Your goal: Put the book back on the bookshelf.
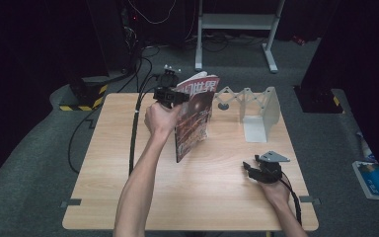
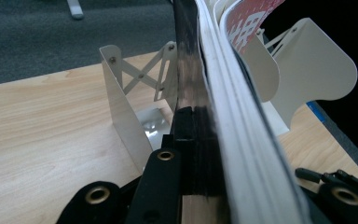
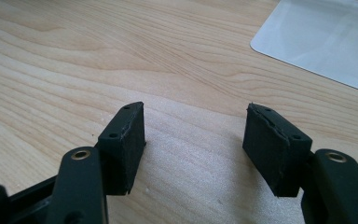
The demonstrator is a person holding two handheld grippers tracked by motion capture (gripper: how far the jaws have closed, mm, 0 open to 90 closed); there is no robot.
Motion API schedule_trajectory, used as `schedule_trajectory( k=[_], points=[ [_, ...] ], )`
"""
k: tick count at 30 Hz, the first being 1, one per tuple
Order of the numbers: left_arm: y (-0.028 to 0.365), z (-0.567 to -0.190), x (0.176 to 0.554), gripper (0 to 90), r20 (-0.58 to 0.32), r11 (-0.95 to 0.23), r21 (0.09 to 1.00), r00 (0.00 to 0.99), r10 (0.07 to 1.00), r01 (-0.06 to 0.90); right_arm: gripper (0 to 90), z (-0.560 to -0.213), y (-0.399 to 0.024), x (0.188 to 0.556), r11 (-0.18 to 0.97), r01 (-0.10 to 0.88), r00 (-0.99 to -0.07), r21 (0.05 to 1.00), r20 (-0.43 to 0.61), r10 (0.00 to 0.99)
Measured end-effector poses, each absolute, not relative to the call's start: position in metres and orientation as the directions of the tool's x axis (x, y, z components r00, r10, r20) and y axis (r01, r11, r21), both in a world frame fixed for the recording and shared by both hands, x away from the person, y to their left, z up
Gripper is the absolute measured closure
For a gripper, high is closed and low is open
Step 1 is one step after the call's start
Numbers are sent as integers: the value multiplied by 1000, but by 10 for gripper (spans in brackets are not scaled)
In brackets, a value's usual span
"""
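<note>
Gripping the magazine (image 1: 193, 121) near its top edge, left tool (image 1: 170, 96) is clamped on it, holding it upright over the tabletop (image 1: 108, 163); thin, floppy, glossy, likely to sag, better pinched near the spine. Right tool (image 1: 256, 170) rests apart, empty, beside the white rack (image 1: 256, 111).

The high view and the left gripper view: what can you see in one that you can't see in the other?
High view alone: the person's forearms, the right gripper resting open on the table, and the magazine's red cover, held upright off the table by the left gripper.

Left gripper view alone: a close look along the magazine's page edges, with the jaws clamped on it.

Both: the magazine, the wooden table, and the white folding bookstand just beyond the magazine.
</note>
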State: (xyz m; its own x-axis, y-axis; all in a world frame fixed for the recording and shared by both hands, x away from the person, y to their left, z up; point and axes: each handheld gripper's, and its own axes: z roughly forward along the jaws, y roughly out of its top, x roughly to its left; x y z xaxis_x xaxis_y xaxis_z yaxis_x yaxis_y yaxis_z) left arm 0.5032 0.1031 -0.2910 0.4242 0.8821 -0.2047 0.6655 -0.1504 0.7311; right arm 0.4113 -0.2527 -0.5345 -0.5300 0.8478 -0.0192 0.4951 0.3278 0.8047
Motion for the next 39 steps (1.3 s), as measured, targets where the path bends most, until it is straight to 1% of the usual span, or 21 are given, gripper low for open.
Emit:
schedule_trajectory(
  k=[11, 19, 28, 39],
  points=[
    [102, -296, 509, 832, -197, -116, 762, 399, 895, 637, 383, -535, -253, 411, 328, 495, -531, 805, -20, 847],
    [104, -310, 515, 832, -205, -74, 783, 368, 907, 618, 383, -535, -253, 411, 327, 495, -530, 805, -18, 848],
    [95, -314, 518, 831, -182, -84, 807, 381, 907, 584, 383, -535, -253, 411, 326, 496, -529, 805, -17, 848],
    [88, -321, 524, 830, -169, -78, 821, 371, 913, 566, 384, -535, -253, 411, 327, 494, -530, 806, -19, 848]
  ],
)
